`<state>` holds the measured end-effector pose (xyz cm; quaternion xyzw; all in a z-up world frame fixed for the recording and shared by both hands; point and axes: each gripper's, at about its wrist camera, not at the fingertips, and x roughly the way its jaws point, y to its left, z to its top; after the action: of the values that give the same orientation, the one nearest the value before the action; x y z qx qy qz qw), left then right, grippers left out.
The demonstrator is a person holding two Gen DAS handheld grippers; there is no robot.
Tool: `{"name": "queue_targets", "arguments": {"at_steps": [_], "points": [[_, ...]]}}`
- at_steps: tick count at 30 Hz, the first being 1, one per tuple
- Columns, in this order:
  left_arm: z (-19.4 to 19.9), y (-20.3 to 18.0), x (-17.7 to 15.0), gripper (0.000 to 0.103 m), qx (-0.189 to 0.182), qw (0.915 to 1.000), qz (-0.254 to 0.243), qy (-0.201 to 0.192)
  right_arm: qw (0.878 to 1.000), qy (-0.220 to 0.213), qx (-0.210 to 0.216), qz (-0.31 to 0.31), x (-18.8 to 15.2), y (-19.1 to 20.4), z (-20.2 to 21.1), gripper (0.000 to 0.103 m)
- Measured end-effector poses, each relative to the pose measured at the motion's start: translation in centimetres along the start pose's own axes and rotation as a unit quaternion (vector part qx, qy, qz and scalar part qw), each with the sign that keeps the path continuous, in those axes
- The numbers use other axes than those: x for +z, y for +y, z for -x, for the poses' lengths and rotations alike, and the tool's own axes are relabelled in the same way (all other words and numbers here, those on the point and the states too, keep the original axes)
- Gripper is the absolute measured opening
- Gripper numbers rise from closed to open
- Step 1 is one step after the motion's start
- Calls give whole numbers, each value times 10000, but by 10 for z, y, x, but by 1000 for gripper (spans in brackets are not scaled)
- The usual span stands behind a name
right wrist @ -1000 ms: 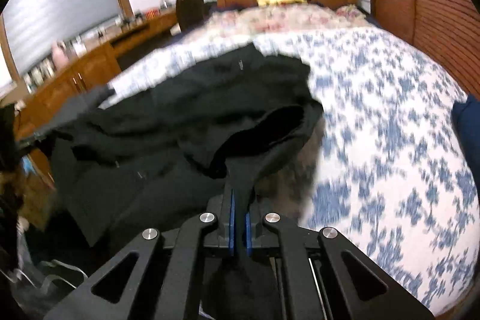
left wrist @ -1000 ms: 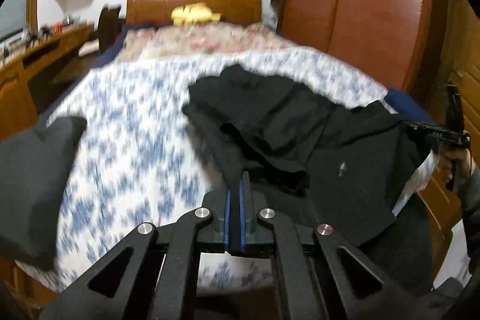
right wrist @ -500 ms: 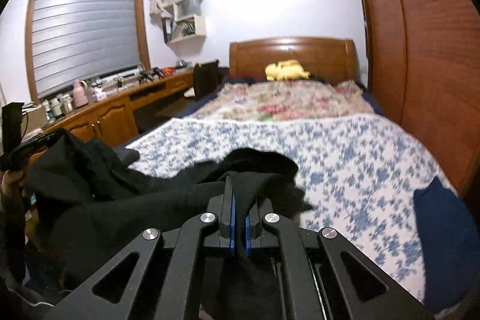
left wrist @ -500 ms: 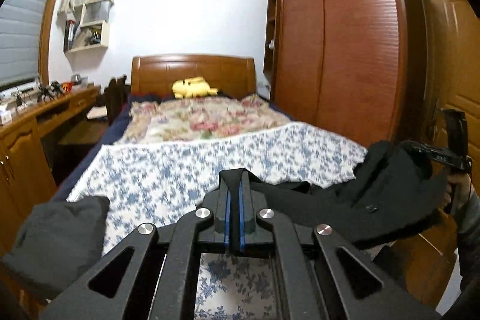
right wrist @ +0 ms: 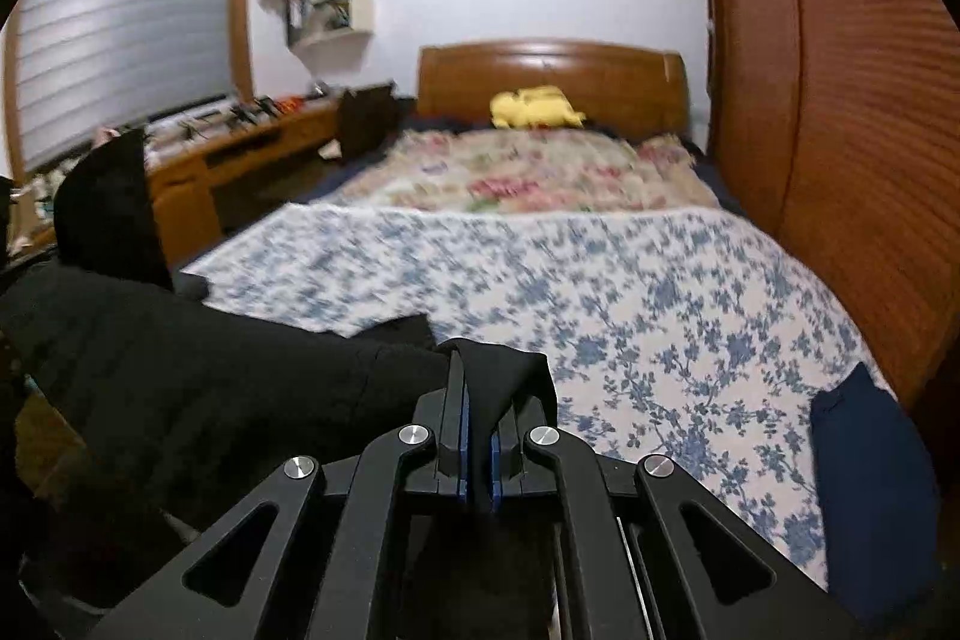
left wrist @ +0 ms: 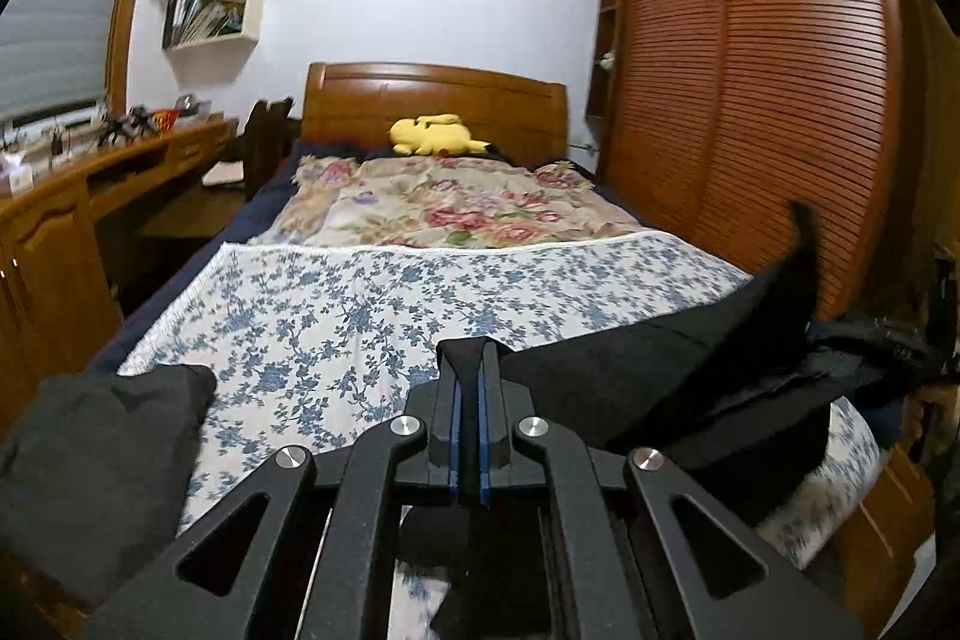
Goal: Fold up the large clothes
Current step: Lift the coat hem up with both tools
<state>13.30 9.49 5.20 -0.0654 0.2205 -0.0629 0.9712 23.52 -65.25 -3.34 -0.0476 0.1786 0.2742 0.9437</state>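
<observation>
A large black garment (left wrist: 672, 370) hangs stretched between my two grippers above the foot of the bed. My left gripper (left wrist: 468, 370) is shut on one edge of it, and the cloth runs off to the right. My right gripper (right wrist: 477, 388) is shut on the other edge of the black garment (right wrist: 180, 364), which runs off to the left. A flap of the cloth stands up at the far end in each view. The garment's lower part is hidden below the grippers.
The bed has a blue floral cover (left wrist: 372, 304) and a wooden headboard (left wrist: 438, 100) with a yellow plush toy (left wrist: 435, 136). A dark grey folded cloth (left wrist: 90, 460) lies at the left foot corner, a navy item (right wrist: 870, 472) at the right. A desk (left wrist: 90, 184) stands left, a wardrobe (left wrist: 780, 100) right.
Both grippers have risen and lifted the black garment off the bed cover, where it lay spread a second ago. It is now pulled taut between them, and both views look further up the room.
</observation>
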Motion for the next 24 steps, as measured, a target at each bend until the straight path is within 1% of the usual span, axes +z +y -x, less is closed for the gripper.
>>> {"name": "queue_targets", "arguments": {"at_steps": [3,5,9,12,14,15,17,20,21,22,23,24], "points": [[-23,2,0,4,-14,9999,110,-19,9997,169,-147,-135,10,-1,-34,4],[-40,5,1,4,-66,9998,204,14,9994,241,-170,-206,14,-3,-55,4],[-69,8,1,4,107,9996,247,100,9988,337,-294,-215,26,6,-84,4],[-83,10,-5,4,245,9993,161,245,9983,407,-329,-254,31,14,-102,4],[-91,10,-11,4,242,9991,121,339,9974,575,-362,-228,30,19,-117,5],[-94,10,-15,4,215,9989,106,392,9969,668,-381,-192,30,22,-130,8],[-98,6,-20,4,171,9987,43,484,9956,822,-446,-105,29,31,-137,8],[-101,-5,-25,4,227,9981,-205,544,9945,939,-439,-134,28,38,-144,11],[-100,-8,-27,5,241,9978,-284,557,9942,973,-435,-161,30,38,-145,15],[-100,-9,-28,5,237,9975,-331,574,9939,1000,-440,-179,30,39,-145,22],[-100,-9,-30,7,208,9973,-353,604,9939,1000,-440,-179,30,39,-145,26],[-100,-8,-31,9,166,9972,-349,636,9936,1025,-445,-157,32,38,-150,37]]}}
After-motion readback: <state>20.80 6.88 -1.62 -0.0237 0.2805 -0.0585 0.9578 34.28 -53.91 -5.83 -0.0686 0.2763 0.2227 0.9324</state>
